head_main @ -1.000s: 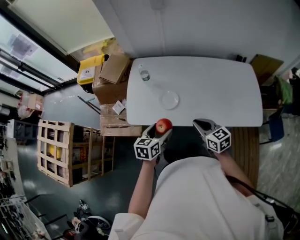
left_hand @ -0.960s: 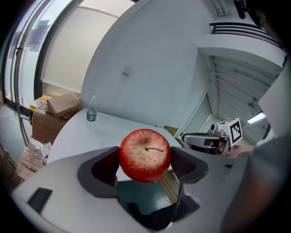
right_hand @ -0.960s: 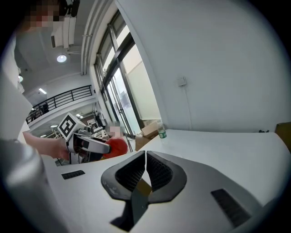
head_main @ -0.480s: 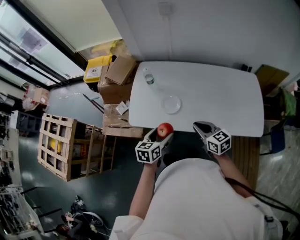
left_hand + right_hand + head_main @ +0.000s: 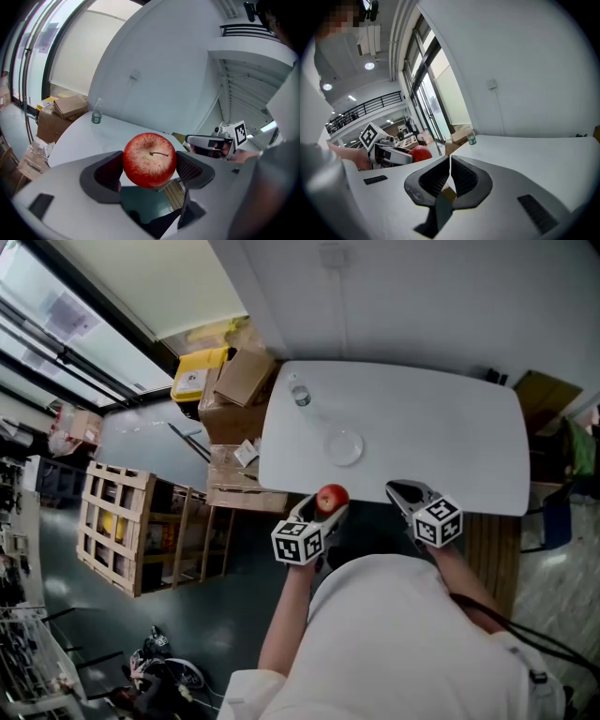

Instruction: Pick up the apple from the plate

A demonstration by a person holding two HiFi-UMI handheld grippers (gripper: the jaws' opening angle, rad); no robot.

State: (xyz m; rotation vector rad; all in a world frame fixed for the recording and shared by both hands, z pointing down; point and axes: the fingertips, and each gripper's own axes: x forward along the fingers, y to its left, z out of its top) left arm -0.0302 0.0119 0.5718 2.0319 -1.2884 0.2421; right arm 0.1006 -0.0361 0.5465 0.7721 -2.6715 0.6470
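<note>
Apple, red and round with a short brown stem (image 5: pixel 149 160): clamped between the two dark padded jaws of the left gripper (image 5: pixel 150 165), one pad pressed against each side, stem lying toward the right-hand pad. Head view puts the fruit at that gripper's tip, lifted off the white rounded table (image 5: pixel 441 427), at the table's near edge.

Round clear glass plate (image 5: pixel 343 446): flat on the tabletop ahead of the left gripper's tip, well apart from the apple.

Small clear plastic water bottle (image 5: pixel 300 395): upright, farther ahead and slightly left of the left gripper, near the table's far left corner.

Right gripper (image 5: pixel 449 174): jaws pressed together, ribbed pads meeting along a thin line, nothing between them. It is held beside the left gripper at about the same level, tip at the near table edge.

Brown cardboard boxes (image 5: pixel 239 381) and a yellow bin (image 5: pixel 200 374): stacked on the floor left of the left gripper, against the table's left edge.

Wooden slatted crate (image 5: pixel 122 531): farther left again, on the dark floor.
</note>
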